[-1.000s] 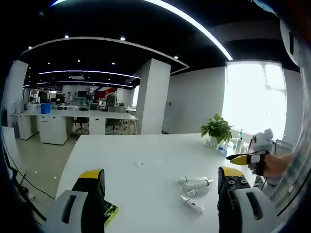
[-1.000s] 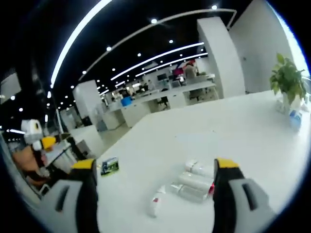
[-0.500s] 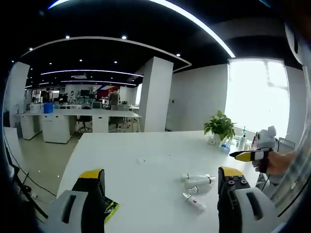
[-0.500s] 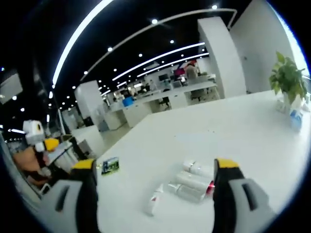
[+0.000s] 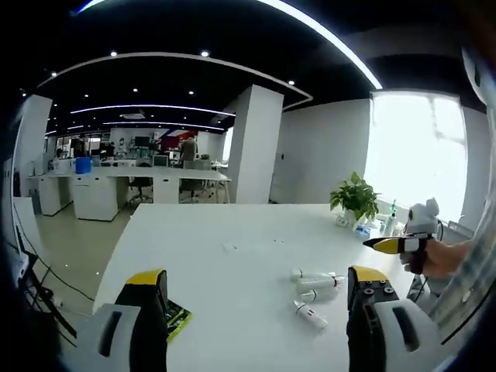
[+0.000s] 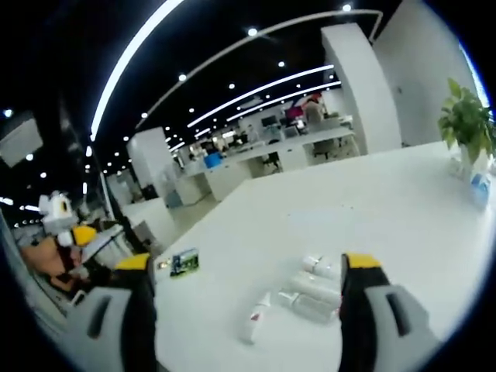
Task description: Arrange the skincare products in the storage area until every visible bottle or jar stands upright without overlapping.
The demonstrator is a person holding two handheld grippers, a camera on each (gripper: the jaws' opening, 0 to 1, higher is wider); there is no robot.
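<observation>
White table (image 5: 232, 263): three white skincare bottles (image 5: 314, 288) lying on their sides, close together; small green-black card (image 5: 175, 319) near one edge; potted plant (image 5: 354, 200) at far side.

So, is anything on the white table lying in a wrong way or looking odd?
Yes. The skincare bottles lie on their sides in a loose cluster on the white table instead of standing upright, and one small tube lies apart from them. Both grippers, jaws open, hold nothing.

White bottles (image 5: 314, 294), apparently lying flat
</observation>
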